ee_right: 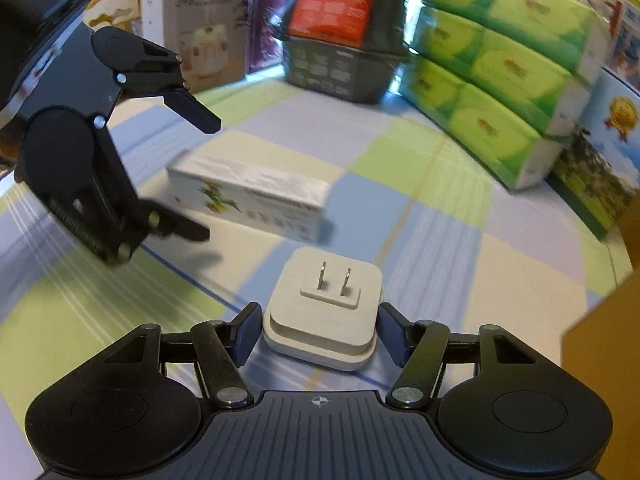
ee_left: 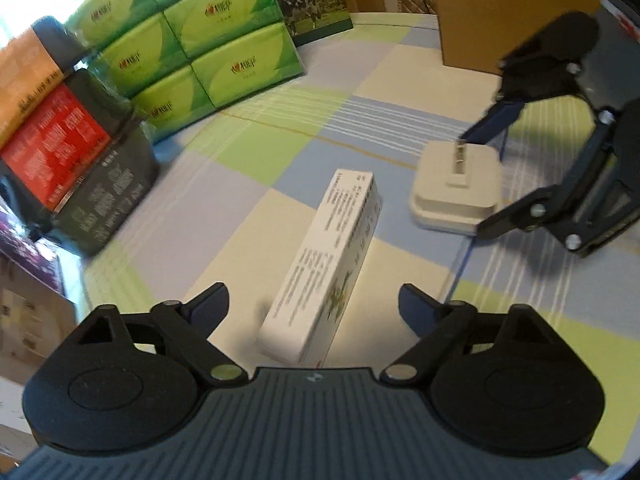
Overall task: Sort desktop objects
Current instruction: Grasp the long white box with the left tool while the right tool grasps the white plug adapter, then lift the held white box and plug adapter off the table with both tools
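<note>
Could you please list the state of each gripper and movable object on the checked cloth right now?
Left gripper: open, straddling the box end.
Right gripper: open, fingers flanking the adapter.
Long white cardboard box: lying flat, ungripped.
White square plug adapter: resting on the cloth, prongs up.

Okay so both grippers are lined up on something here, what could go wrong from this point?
1. The right gripper brackets the white plug adapter low at its rounded base, jaws not clearly touching; closing there could squeeze it out forward.
2. The adapter's prongs point upward, so a tilt during lifting may snag a finger.
3. The left gripper is open around the near end of the long white box; gripped that far from its middle, the box may swing or droop.
</note>
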A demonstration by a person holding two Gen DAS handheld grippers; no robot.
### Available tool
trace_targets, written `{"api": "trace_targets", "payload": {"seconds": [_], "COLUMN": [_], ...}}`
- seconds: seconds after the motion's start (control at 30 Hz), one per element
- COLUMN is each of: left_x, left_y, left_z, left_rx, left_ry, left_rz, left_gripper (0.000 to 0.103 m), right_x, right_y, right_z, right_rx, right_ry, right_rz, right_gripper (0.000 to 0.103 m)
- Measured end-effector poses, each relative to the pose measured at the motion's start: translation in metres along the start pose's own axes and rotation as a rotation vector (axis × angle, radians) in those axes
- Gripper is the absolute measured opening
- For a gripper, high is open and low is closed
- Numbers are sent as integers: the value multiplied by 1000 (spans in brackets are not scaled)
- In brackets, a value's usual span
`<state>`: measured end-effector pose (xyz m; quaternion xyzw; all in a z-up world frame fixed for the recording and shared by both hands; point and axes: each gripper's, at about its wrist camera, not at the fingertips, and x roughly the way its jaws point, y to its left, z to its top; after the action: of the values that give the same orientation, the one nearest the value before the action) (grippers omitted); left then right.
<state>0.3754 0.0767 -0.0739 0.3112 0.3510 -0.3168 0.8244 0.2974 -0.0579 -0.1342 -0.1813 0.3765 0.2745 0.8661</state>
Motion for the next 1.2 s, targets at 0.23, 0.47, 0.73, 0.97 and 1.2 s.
{"api": "trace_targets", "payload": {"seconds": [0.23,0.47,0.73,0.97,1.2], "left_x": [9,-10,-54,-85,-85], "left_y": [-6,-31,-113,-163,-158], "left_z": [13,12,-4,-37,-39], "left_rx": [-97,-368,-517,-702,-728], "left_ry": [45,97,144,106,56], "left_rz": [-40,-13,74,106,111], "left_gripper": [43,21,21,22,22], "right_x": [-14,-33,-72,-90,-85], "right_y": [-8,3,22,25,29], "right_z": [-15,-34,-68,-89,-82], "right_rx": [54,106,160,203,215], "right_ry": [5,25,35,15,-20], "right_rz": [-1,12,16,-1,5], "right_gripper": [60,60,60,62,68]}}
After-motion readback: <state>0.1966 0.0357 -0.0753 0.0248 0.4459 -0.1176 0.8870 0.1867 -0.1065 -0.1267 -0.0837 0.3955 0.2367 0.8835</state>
